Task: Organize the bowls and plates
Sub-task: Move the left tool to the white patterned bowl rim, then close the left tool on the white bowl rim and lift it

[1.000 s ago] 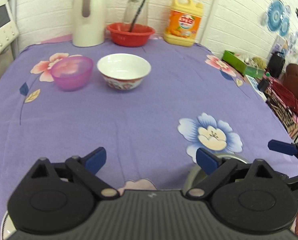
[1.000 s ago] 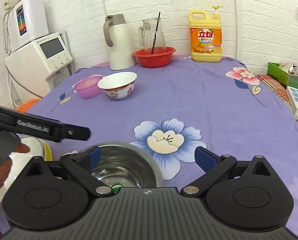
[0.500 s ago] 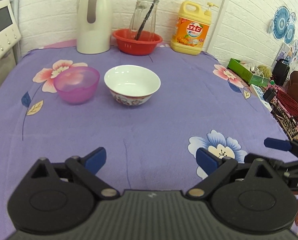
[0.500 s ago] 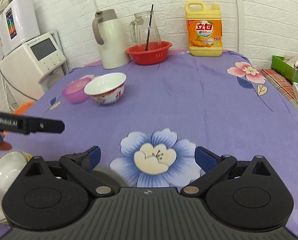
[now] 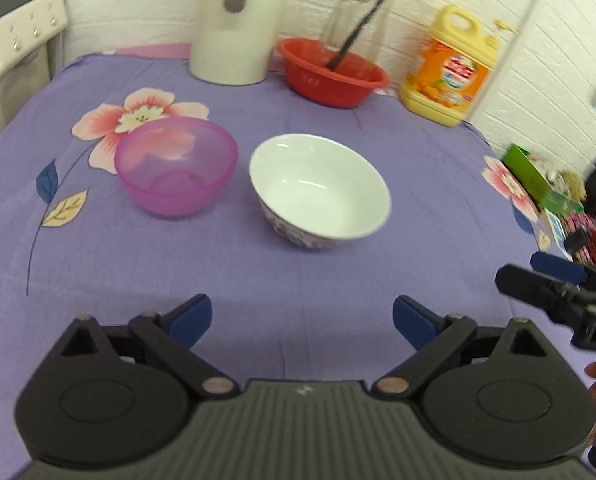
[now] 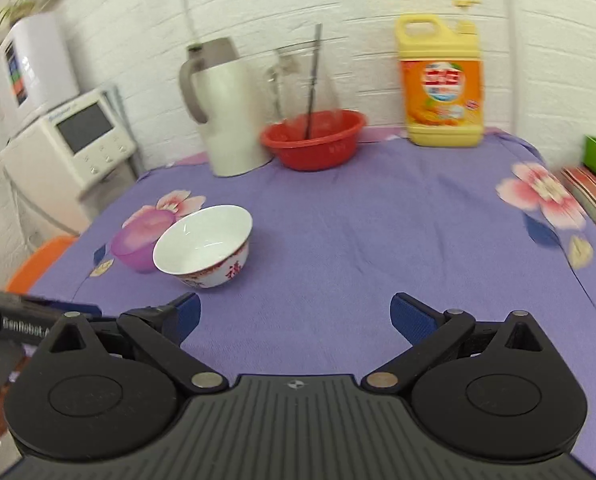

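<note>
A white bowl with a red pattern (image 5: 322, 192) stands on the purple floral cloth, with a translucent pink bowl (image 5: 175, 170) just left of it. Both show in the right wrist view, the white bowl (image 6: 203, 246) in front of the pink bowl (image 6: 139, 238). My left gripper (image 5: 302, 314) is open and empty, a short way in front of the white bowl. My right gripper (image 6: 293, 312) is open and empty, to the right of the white bowl. The right gripper's finger (image 5: 554, 268) shows at the right edge of the left wrist view.
A white thermos jug (image 6: 225, 108), a red basin (image 6: 314, 140) holding a glass pitcher, and a yellow detergent bottle (image 6: 442, 84) stand along the back wall. A white appliance (image 6: 69, 140) stands left of the table. A green box (image 5: 528, 170) lies off the right edge.
Both grippers have moved forward over the table toward the bowls. The steel bowl and the plates near the front edge have dropped out of view.
</note>
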### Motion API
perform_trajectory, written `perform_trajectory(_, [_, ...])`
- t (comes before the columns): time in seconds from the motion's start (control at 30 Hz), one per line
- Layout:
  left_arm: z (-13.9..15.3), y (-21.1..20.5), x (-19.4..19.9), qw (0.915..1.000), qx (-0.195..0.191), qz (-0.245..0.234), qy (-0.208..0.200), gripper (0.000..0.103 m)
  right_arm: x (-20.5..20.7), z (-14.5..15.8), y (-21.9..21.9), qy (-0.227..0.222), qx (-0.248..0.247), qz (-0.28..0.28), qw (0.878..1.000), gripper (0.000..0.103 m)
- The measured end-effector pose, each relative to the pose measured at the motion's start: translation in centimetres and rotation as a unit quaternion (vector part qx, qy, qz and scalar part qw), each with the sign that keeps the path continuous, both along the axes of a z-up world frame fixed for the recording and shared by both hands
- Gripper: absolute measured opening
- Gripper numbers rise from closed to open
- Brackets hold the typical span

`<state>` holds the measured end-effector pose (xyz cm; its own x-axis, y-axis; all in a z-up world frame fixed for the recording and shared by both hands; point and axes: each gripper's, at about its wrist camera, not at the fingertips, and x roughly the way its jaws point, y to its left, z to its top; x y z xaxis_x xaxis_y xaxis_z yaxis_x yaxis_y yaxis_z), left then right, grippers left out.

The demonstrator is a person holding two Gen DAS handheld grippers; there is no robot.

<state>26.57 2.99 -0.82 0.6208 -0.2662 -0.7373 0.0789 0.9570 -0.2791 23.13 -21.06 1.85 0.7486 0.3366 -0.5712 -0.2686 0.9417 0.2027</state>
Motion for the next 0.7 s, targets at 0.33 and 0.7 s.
perform_trajectory(0.33, [-0.8, 1.7, 6.6, 0.9859, -0.114, 0.109, 0.056, 0.096, 10.9, -1.8, 3.3, 0.052, -0.042, 0.066, 0.996, 0.103])
perform_trajectory(0.7, [-1.9, 1.3, 8.8, 0.9690, -0.164, 0.168, 0.078, 0.075, 14.6, -3.8, 7.3, 0.055, -0.110, 0.120, 0.985, 0.103])
